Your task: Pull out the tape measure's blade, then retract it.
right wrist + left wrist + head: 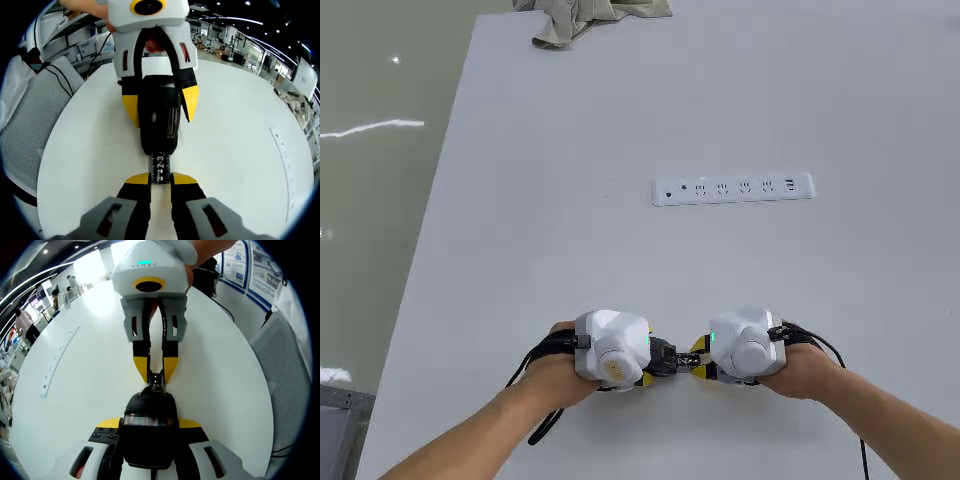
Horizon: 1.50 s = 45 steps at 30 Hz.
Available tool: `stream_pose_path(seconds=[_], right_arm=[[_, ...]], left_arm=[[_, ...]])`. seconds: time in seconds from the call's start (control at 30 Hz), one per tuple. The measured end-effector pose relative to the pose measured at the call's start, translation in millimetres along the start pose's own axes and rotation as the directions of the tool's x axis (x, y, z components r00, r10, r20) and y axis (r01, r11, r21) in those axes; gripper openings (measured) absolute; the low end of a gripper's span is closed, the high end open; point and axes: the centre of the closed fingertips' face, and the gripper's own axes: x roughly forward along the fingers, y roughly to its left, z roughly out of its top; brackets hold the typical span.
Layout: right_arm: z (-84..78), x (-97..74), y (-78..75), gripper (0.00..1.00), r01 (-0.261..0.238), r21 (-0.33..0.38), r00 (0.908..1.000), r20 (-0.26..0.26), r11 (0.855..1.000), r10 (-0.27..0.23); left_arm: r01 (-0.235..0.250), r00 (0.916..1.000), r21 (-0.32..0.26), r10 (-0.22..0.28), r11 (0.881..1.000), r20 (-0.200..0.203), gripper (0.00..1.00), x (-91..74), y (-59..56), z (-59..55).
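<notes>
White table (570, 150) all round, with a power strip (734, 188) lying toward 12 o'clock of the grippers and a crumpled cloth (590, 20) at the far edge, near 11 o'clock. Down at 6 o'clock of the head view, both grippers tip to tip.

Left gripper (150, 422): clamped round the black tape measure (150, 440), yellow-tipped jaws pressed against its two sides.

Right gripper (160, 179): all but closed, pinching the blade (160, 167) just beyond the tape measure's mouth, with the printed 23 showing ahead of the jaws. Just a short stretch of blade out.

Long axis of tape measure and blade running 9 to 3 o'clock across the head view, mouth pointing to 3 o'clock, straight at the right gripper. Seen from the left gripper view, blade heading to 12 o'clock. Seen from the right gripper view, tape measure at 12 o'clock, mouth facing 6 o'clock. Resting on the table or held just over it: cannot tell which.
</notes>
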Motion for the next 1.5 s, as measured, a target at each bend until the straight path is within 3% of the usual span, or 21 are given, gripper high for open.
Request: stream_pose_path(seconds=[1.5], right_arm=[[-53.0, -37.1, -2.8, 0.13, 0.024, 0.014, 0.9975, -0.067, 1.000, -0.023]], left_arm=[[0.003, 0.9996, -0.002, -0.003, 1.000, -0.026, 0.37, 0.7, 0.7, -0.2]])
